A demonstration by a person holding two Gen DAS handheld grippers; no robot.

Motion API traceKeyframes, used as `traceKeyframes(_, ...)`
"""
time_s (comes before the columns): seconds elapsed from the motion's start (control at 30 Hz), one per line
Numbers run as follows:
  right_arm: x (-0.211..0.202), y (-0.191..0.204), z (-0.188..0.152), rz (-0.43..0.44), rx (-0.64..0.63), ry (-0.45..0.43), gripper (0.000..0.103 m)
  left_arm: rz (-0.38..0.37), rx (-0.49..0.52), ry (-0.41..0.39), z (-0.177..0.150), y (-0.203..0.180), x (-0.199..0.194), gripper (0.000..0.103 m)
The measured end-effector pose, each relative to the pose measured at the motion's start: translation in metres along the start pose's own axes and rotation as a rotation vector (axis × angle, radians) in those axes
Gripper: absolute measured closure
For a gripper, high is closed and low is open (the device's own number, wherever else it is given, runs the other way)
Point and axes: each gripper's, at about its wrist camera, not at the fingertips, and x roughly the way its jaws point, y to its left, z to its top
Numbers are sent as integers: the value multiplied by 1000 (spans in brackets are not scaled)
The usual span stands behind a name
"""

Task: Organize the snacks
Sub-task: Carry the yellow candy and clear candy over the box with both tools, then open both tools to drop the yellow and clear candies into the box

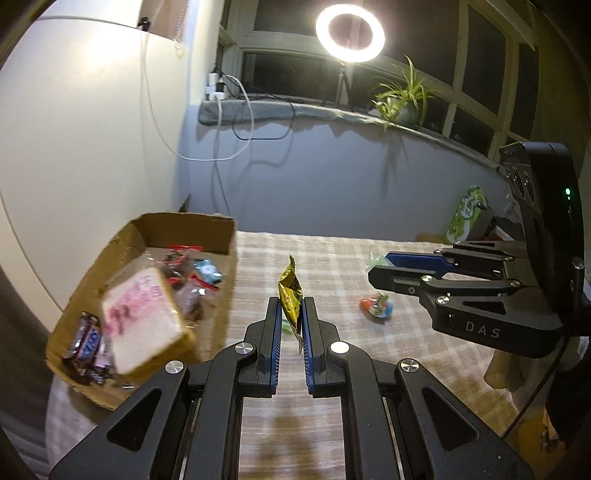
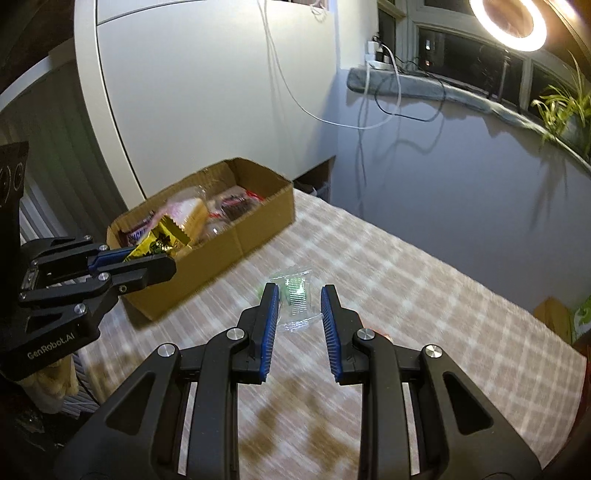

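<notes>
My left gripper point(image 1: 290, 306) is shut on a gold-yellow snack packet point(image 1: 290, 295) and holds it above the checked tablecloth, just right of the cardboard box point(image 1: 229, 236). The right wrist view shows that gripper point(image 2: 162, 258) with the packet point(image 2: 159, 242) at the box's near end point(image 2: 221, 251). The box holds a wrapped bread slice point(image 1: 144, 317), chocolate bars point(image 1: 85, 339) and several small packets. My right gripper point(image 2: 297, 295) is open above a clear packet with green contents point(image 2: 293, 295). It also shows in the left wrist view point(image 1: 380, 267).
A red-blue-green wrapped snack point(image 1: 376, 306) lies on the table. A green carton point(image 1: 465, 214) stands at the far right edge. A ring light point(image 1: 350, 35), a potted plant point(image 1: 402, 99) and cables on the sill are behind the table. A white appliance point(image 1: 74, 147) is behind the box.
</notes>
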Motion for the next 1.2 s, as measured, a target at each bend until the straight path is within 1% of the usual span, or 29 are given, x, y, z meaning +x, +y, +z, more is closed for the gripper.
traceKeyframes(0.23,18,19,26,26,-16,-12,78,28,-38,-13,0,29,-5,94)
traceKeyframes(0.33,30,27,40,49,-17,-15,78,46,-54,-15,0,42,-5,94)
traceKeyframes(0.6,73,56,71,98,-54,-1,78,97,-107,-7,-2,81,-3,94)
traceKeyframes(0.8,103,70,88,114,-75,17,78,117,-135,6,-5,100,2,94)
traceKeyframes(1.03,122,76,95,115,-83,31,78,123,-159,12,-4,113,9,93)
traceKeyframes(1.07,123,77,96,116,-82,31,78,124,-159,14,-4,113,9,93)
traceKeyframes(1.13,124,77,97,116,-80,25,78,131,-162,16,-4,114,9,86)
traceKeyframes(1.2,124,78,98,122,-83,24,77,136,-164,12,-4,116,9,84)
